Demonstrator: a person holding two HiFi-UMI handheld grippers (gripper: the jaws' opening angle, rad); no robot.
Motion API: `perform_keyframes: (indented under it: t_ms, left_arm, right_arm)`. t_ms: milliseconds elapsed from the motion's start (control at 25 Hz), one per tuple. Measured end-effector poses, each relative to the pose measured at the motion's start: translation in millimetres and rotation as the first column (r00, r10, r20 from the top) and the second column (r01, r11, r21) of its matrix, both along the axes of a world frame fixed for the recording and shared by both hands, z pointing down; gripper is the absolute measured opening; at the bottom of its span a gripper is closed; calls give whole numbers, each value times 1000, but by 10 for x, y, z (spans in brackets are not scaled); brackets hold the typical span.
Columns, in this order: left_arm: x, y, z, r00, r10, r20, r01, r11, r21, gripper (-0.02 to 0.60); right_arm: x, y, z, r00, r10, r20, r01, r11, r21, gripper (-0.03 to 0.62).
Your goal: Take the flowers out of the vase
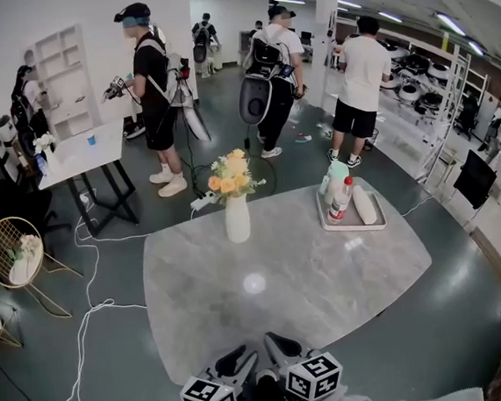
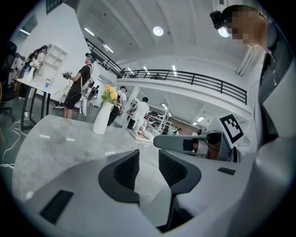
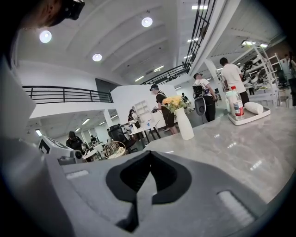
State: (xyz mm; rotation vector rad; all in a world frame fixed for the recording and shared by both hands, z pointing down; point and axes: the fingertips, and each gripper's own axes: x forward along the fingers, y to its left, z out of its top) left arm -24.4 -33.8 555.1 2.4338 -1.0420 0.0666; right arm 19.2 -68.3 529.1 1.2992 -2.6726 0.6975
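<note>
A white vase (image 1: 237, 220) with yellow and orange flowers (image 1: 230, 174) stands upright near the far edge of the grey marble table (image 1: 286, 297). Both grippers hover at the table's near edge, well short of the vase. My left gripper (image 1: 245, 353) and my right gripper (image 1: 271, 339) sit side by side, pointing toward it. In the left gripper view the vase (image 2: 101, 119) and flowers (image 2: 109, 94) are ahead to the left, and my left gripper (image 2: 148, 159) is open and empty. The right gripper view has the vase (image 3: 185, 125) ahead, with my right gripper (image 3: 149, 154) shut on nothing.
A white tray (image 1: 352, 228) at the table's far right holds bottles (image 1: 339, 197) and a white roll (image 1: 364, 204). Several people stand beyond the table. A white desk (image 1: 83, 151) and a gold wire chair (image 1: 10, 252) are at the left, and cables (image 1: 90, 316) trail on the floor.
</note>
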Motion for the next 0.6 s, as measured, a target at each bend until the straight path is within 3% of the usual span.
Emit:
perform_keyframes:
  t_ms: [600]
  left_arm:
    - [-26, -1110, -36, 997, -73, 31, 72, 997, 30, 129]
  right_arm:
    - [2, -1029, 97, 998, -65, -1, 65, 998, -1, 0]
